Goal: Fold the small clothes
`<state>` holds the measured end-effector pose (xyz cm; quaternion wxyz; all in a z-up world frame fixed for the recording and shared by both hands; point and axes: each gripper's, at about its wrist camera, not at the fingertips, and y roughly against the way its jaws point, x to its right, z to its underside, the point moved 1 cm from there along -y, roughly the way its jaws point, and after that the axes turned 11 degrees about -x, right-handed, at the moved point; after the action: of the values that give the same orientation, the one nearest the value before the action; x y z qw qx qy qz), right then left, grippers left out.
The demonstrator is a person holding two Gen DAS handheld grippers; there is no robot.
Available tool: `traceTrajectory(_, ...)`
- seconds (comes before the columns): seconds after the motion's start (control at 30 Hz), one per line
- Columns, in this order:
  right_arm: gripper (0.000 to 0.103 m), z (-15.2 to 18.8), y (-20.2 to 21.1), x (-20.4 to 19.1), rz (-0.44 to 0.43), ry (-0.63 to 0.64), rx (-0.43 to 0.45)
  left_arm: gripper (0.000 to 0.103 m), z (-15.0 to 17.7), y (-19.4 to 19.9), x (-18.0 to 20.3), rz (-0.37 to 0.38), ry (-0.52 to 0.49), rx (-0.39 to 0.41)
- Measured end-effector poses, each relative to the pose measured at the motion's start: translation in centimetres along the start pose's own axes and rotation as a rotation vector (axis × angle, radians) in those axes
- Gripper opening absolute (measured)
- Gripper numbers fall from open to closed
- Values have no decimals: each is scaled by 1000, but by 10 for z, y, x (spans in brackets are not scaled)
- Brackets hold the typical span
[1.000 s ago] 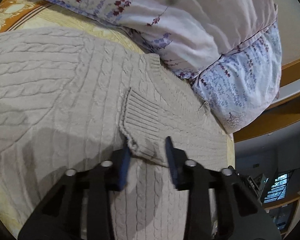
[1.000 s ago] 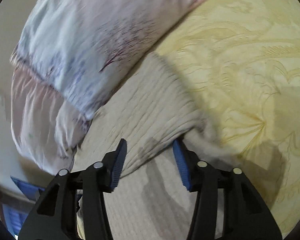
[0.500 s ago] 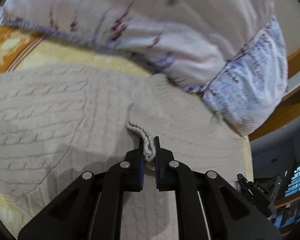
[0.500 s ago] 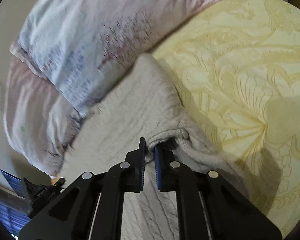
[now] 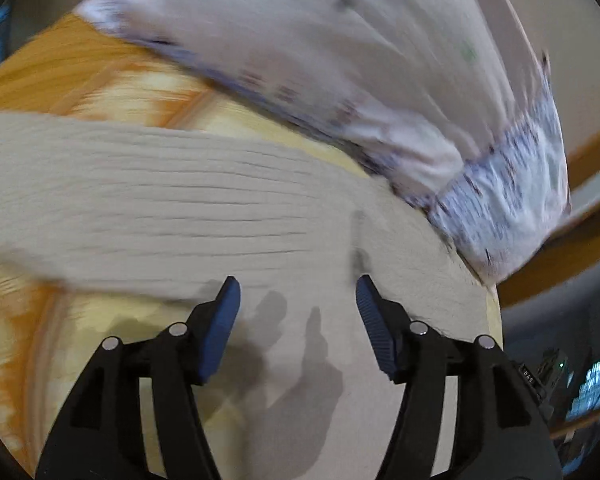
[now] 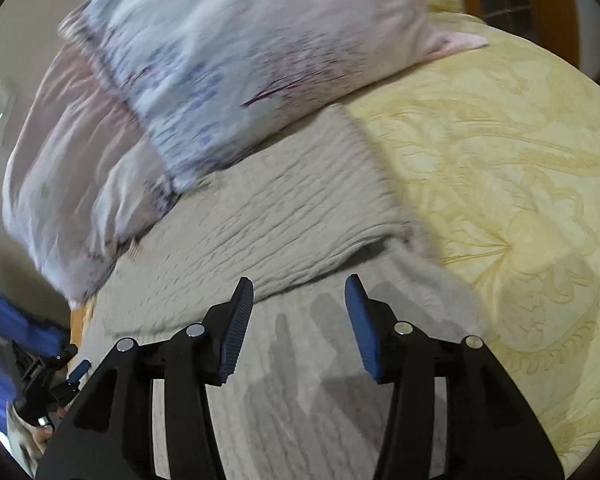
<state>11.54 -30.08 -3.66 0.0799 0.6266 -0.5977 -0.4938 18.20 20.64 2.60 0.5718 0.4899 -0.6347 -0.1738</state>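
A beige cable-knit sweater [image 5: 180, 208] lies on a yellow patterned bedspread [image 5: 112, 92]; the left wrist view is motion-blurred. My left gripper [image 5: 298, 300] is open and empty just above the knit. In the right wrist view the sweater [image 6: 284, 220] has a folded layer lying over its lower part, with the fold edge just ahead of my fingers. My right gripper [image 6: 300, 300] is open and empty above that edge. The other gripper [image 6: 44, 376] shows at the lower left of the right wrist view.
Floral pillows [image 5: 380, 80] lie against the sweater's far edge and also show in the right wrist view [image 6: 228, 64]. Yellow bedspread [image 6: 500, 184] extends to the right of the sweater. A wooden headboard [image 5: 580, 160] stands behind the pillows.
Both grippers were shut on the sweater's edges half a second ago; both have let go and opened. The cloth now lies flat, folded over, and both cameras have pulled back.
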Motion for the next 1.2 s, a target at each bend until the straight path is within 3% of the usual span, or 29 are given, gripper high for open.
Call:
traceTrajectory(0.17, 55, 5, -10, -18, -37, 62, -40, 60, 9, 62, -76, -120, 182, 137)
traceTrajectory(0.37, 55, 10, -26, -25, -54, 60, -93, 58, 8, 90, -142, -146, 397, 208)
traceTrajectory(0.67, 55, 13, -23, -30, -68, 89, -92, 44, 5, 100, -185, -31, 595, 306)
traceTrajectory(0.83, 56, 15, -24, -31, -78, 104, -106, 23, 3, 104, -212, 28, 680, 352)
traceTrajectory(0.9, 61, 15, -24, -29, -80, 102, -107, 20, 2, 105, -219, 45, 697, 364)
traceTrajectory(1.03, 62, 16, -22, -27, -82, 106, -100, 19, 1, 108, -228, 58, 722, 391)
traceTrajectory(1.2, 62, 16, -20, -28, -82, 119, -97, 11, -4, 108, -229, 44, 728, 404)
